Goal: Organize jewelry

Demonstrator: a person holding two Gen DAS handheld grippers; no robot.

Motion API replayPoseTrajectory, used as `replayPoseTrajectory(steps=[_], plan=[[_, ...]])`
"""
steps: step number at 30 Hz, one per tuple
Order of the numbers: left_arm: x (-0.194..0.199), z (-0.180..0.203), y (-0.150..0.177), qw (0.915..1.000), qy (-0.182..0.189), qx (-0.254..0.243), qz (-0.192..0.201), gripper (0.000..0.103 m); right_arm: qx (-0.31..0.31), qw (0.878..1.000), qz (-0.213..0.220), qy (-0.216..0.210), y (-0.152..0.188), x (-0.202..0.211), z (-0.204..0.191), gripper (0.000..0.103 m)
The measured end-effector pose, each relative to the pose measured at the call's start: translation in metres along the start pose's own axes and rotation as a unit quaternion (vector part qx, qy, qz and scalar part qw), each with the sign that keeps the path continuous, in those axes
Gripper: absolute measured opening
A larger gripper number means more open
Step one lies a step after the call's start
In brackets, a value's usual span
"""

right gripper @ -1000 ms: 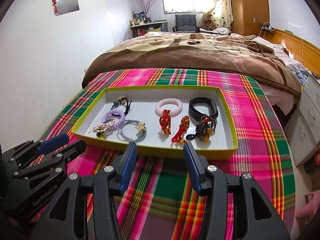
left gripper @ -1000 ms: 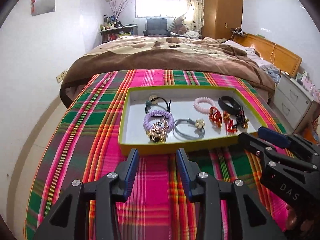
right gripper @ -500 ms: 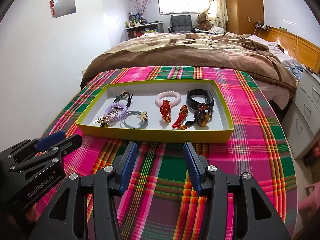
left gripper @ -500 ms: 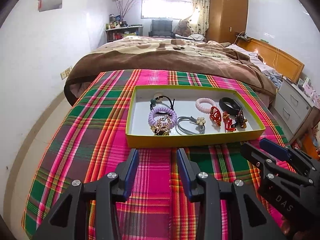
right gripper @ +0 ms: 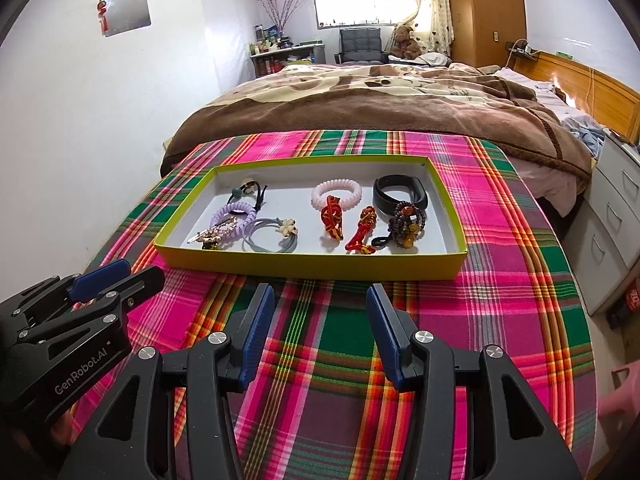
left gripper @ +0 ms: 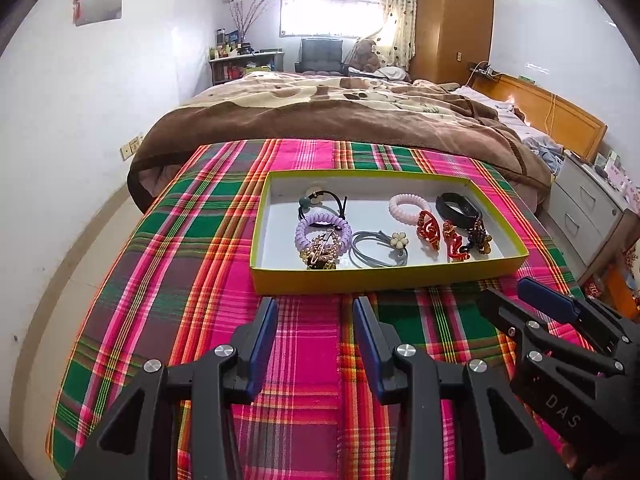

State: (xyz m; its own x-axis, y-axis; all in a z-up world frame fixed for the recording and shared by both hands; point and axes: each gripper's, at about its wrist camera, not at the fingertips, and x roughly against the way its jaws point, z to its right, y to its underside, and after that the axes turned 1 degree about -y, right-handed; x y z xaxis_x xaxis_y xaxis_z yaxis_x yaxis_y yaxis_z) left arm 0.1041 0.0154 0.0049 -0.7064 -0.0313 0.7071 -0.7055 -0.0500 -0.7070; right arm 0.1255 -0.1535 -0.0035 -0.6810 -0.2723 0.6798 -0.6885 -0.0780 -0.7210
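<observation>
1. Yellow-green cardboard, the tray [right gripper: 312, 266] sits on the plaid cloth [right gripper: 500, 304] over the worktop, and it now looks farther from me than a second ago: I have drawn both tools back toward myself.
2. My left hand-held gripper [left gripper: 314, 312] is released, holding nothing, near the tray's near wall.
3. My right hand-held gripper [right gripper: 320, 300] is likewise spread and holds nothing.
4. Every piece lies inside the tray: purple coil tie [right gripper: 236, 216] and grey flower tie [right gripper: 272, 234] at left, pink coil [right gripper: 337, 193], red clips [right gripper: 332, 218], black band [right gripper: 400, 192] and bead bracelet [right gripper: 408, 222] at right.
5. I judge the sorting finished or nearly so.
</observation>
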Motion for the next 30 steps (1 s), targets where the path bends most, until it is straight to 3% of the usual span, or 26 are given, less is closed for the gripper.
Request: replayPoseTrajectory(steps=[30], plan=[[-0.0026, 0.0018, 0.0020, 1.0000, 0.002, -0.004, -0.006, 0.039, -0.003, 1.000, -0.005, 0.000, 0.0032, 0.0027, 0.0005, 0.049]])
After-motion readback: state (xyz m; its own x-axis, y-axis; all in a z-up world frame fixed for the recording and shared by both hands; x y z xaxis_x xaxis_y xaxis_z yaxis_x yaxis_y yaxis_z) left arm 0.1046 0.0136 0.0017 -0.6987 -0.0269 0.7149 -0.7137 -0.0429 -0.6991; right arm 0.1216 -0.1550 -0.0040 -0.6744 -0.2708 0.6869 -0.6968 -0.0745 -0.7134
